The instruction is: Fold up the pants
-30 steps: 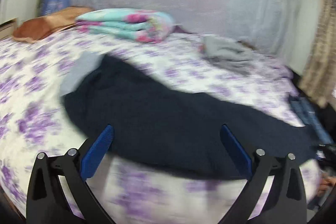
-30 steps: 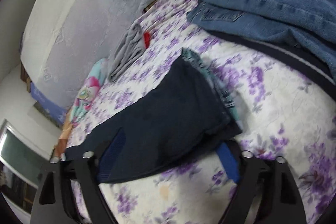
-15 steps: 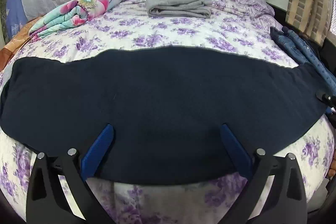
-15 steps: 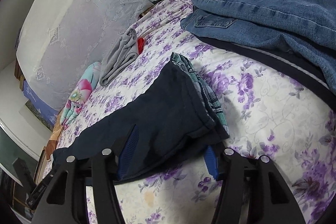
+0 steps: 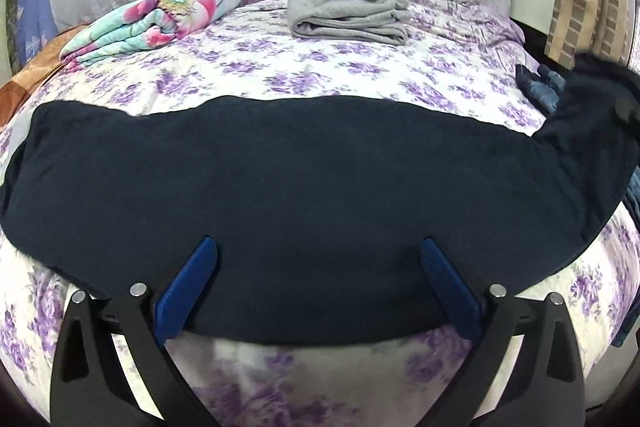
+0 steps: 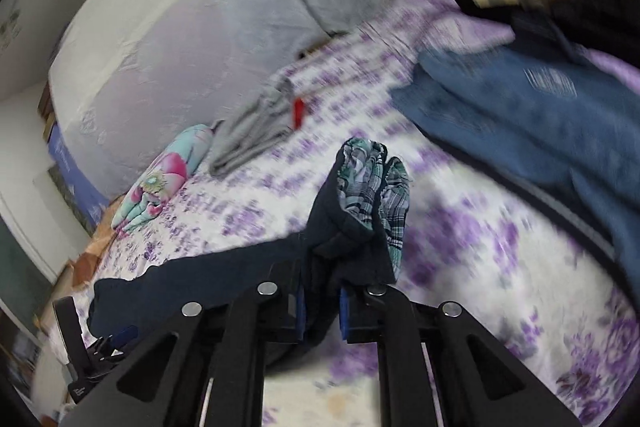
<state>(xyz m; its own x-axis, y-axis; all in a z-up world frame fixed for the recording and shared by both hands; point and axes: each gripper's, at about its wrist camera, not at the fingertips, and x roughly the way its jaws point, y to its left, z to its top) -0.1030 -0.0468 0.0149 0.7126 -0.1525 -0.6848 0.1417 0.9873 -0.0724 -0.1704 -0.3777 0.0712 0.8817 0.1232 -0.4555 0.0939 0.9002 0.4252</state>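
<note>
- Looking along the left tongs [image 5: 316, 267]: fingers spread wide, nothing between them, poised over the near edge of the dark pants [image 5: 280, 171]. The pants lie flat in a long band across the bed [image 5: 340, 67], waist or hem end toward the right, where that end rises off the sheet. Judged: the open stance suits pinning or taking the middle while the other end is carried over.
- Same view, surroundings: a folded grey garment [image 5: 348, 15] and a rolled floral blanket [image 5: 156, 15] sit well apart at the far side, clear of the fold path. Jeans [image 5: 540, 87] lie near the raised end.
- Looking along the right tongs [image 6: 322, 311]: clamped on a bunched end of the pants [image 6: 344, 235], plaid lining [image 6: 372, 183] showing, fabric lifted off the bed [image 6: 480, 227]. Judged: held high so the end can travel across toward the other end for a lengthwise fold.
- Same view, blurred: jeans [image 6: 520, 107] lie close on the right; grey garment [image 6: 256, 131] and blanket [image 6: 160, 183] farther off. The jeans look the likeliest snag if the end swings wide.
</note>
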